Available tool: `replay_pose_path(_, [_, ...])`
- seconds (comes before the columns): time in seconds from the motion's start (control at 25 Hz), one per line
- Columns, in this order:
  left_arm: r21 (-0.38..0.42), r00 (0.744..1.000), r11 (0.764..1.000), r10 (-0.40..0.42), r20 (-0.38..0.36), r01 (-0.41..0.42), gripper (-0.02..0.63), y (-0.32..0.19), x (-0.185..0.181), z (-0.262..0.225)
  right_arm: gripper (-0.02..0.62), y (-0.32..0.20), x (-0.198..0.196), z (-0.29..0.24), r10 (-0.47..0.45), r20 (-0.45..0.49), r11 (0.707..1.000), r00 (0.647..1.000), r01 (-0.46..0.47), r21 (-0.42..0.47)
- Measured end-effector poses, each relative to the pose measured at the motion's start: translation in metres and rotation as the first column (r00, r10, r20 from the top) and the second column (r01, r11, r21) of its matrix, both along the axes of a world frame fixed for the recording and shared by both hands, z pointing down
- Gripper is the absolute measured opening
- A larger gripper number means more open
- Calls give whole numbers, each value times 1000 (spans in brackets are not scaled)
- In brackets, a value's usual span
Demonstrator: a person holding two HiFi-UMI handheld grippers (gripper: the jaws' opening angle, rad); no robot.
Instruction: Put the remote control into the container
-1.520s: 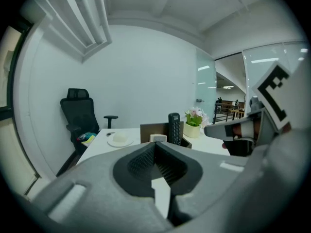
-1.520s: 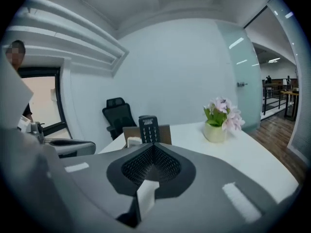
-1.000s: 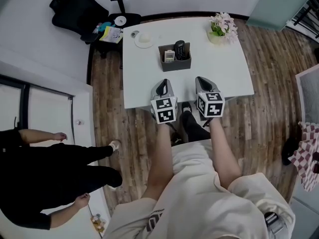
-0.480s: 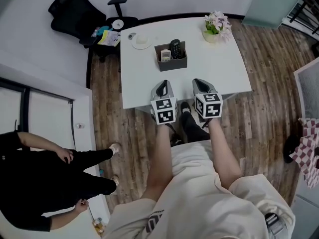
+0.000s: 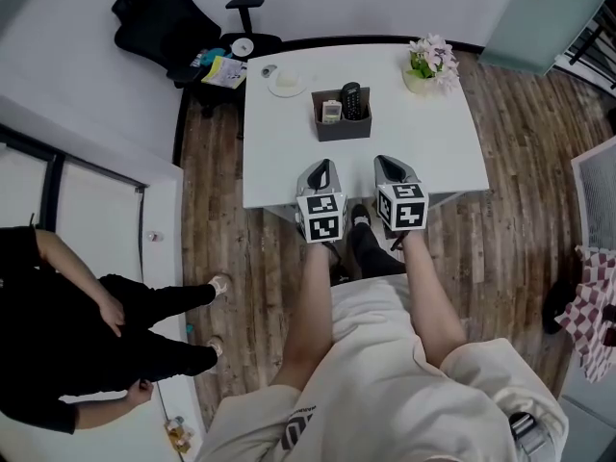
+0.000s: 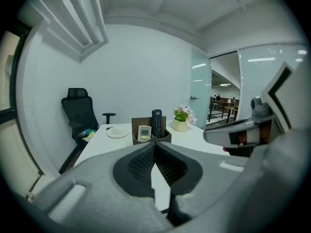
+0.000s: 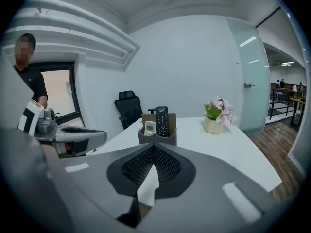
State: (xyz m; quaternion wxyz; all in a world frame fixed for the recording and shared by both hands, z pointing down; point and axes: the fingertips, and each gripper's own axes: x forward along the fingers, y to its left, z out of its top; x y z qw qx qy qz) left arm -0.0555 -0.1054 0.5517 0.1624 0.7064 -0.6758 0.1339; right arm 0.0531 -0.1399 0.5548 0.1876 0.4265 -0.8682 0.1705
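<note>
At your far left a bystander in black [image 5: 67,354] stood on the wood floor, well apart from the white table [image 5: 289,171]; an office chair [image 5: 168,22] sat past the table's far left corner; a small white dish [image 5: 285,85] lay near the container's left side. Your left gripper [image 5: 321,167] hovered over the near edge, its jaws pressed together on nothing; the dark container [image 5: 342,129] stood mid-table with a small white remote [image 5: 330,112] and the black remote control [image 5: 350,100] upright inside it, so the task looked done; your right gripper [image 5: 386,165] was likewise closed and empty; potted flowers [image 5: 430,61] stood at the far right corner. A push forward with closed jaws could, I judge, shove the container or knock the remote control out.
</note>
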Motion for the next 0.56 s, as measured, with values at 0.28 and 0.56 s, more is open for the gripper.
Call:
replay_pose_path(0.28, [-1,1000,1000,3,-3,-3,5,-2,-1,0,2,-1,1,0,10,-16,1000,1000,-10,6])
replay_pose_path(0.56, [-4,1000,1000,13,-8,-13,5,-2,4,3,2,0,9,7,33,-17,999,999,-33,-10])
